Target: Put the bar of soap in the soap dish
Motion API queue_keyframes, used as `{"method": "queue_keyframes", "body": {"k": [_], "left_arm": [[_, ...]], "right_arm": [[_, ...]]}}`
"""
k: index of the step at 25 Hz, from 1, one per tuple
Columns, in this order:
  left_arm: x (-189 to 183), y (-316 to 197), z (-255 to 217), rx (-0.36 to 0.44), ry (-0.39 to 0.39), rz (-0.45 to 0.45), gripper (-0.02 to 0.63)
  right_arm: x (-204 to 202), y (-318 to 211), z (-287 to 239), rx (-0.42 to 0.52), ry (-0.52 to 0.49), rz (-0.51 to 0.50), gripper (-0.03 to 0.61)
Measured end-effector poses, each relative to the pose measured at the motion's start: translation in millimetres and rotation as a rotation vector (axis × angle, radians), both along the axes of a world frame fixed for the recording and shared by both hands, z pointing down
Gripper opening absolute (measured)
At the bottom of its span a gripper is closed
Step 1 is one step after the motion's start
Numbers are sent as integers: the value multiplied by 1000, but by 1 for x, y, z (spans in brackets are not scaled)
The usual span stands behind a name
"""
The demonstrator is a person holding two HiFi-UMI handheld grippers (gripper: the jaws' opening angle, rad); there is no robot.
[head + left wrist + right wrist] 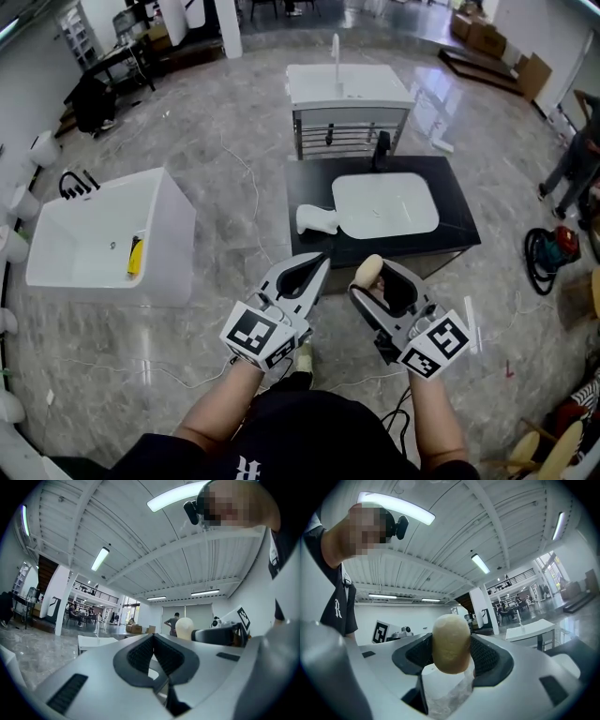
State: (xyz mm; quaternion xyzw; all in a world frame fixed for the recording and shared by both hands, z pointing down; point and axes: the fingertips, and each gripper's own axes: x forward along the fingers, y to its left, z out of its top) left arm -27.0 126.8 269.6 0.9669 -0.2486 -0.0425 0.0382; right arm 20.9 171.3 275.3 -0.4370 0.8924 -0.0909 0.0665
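Note:
A pale cream bar of soap (368, 271) (451, 644) is pinched between the jaws of my right gripper (371, 277) (451, 654), which is shut on it and tilted up toward the ceiling. My left gripper (322, 262) (153, 638) is beside it, jaws closed together with nothing between them. In the left gripper view the soap (184, 626) shows to the right. Ahead stands a black counter (459, 202) with a white basin (384, 204); a small white soap dish (316, 219) lies on it left of the basin. Both grippers are short of the counter's near edge.
A black faucet (382, 148) rises behind the basin. A white washstand (347, 89) stands farther back. At left is a white bathtub (164, 202) with a yellow item (135, 255) inside. A person (574, 157) and a red and black machine (555, 249) are at right. Cables cross the floor.

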Motion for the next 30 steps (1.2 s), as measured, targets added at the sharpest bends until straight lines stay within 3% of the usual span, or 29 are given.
{"method": "queue_keyframes", "body": {"k": [6, 12, 20, 30], "left_arm": [[-2, -59, 4, -8, 0, 6, 6], [-4, -108, 20, -24, -1, -47, 6], [0, -171, 44, -42, -9, -110, 6], [22, -256, 92, -86, -65, -215, 6]], "right_arm": [[-3, -62, 9, -24, -7, 20, 247], [0, -109, 32, -63, 15, 4, 247], [4, -183, 71, -119, 47, -86, 247], [1, -278, 170, -157, 337, -300, 247]]}}
